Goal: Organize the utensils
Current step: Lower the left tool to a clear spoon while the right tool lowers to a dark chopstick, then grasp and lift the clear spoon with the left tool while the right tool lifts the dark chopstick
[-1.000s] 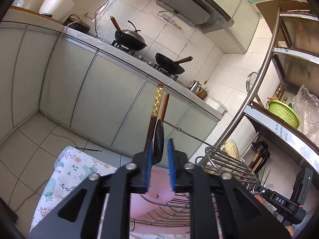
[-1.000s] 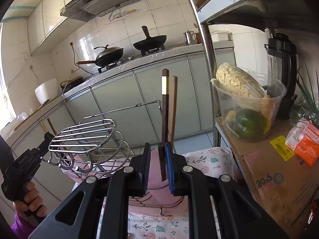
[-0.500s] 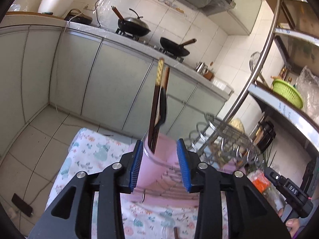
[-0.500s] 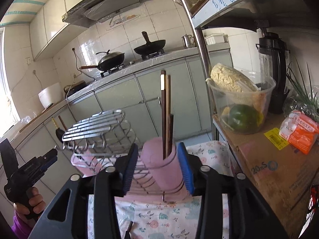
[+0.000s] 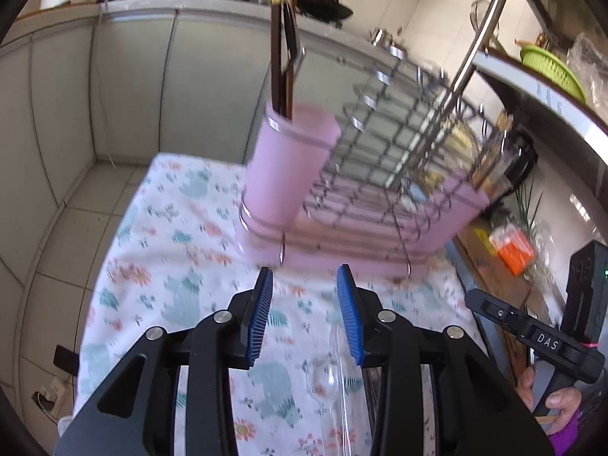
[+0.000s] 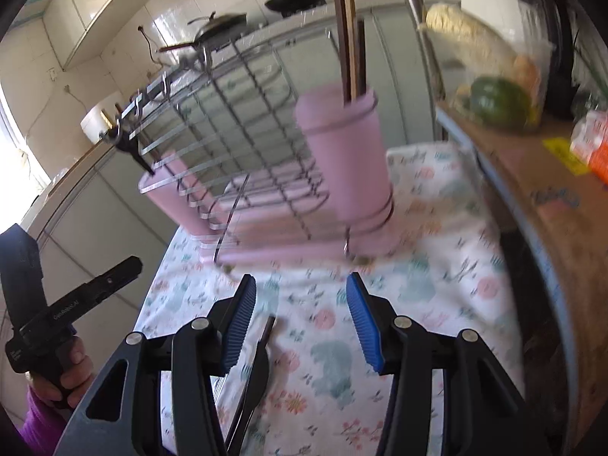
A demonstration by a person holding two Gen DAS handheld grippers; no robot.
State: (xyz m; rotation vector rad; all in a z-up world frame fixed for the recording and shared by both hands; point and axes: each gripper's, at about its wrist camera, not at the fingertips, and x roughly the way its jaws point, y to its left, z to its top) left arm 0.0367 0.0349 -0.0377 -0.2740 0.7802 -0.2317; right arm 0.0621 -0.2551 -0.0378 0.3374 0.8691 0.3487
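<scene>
Nearest the cameras, two grippers, left (image 5: 304, 317) and right (image 6: 300, 323), are held apart and empty over a floral cloth (image 5: 182, 266). Beyond, chopsticks (image 5: 279, 38) are stood in one pink cup (image 5: 288, 167) beside a wire rack (image 5: 399, 144).

The right tool (image 6: 300, 317) gapes above the floral cloth (image 6: 429, 266) (blurred), chopsticks (image 6: 347, 34) upright in the pink holder (image 6: 342, 152).

Pink utensil cup (image 5: 290, 163), floral white cloth (image 5: 178, 266), blue-padded black fingers (image 5: 262, 315).
</scene>
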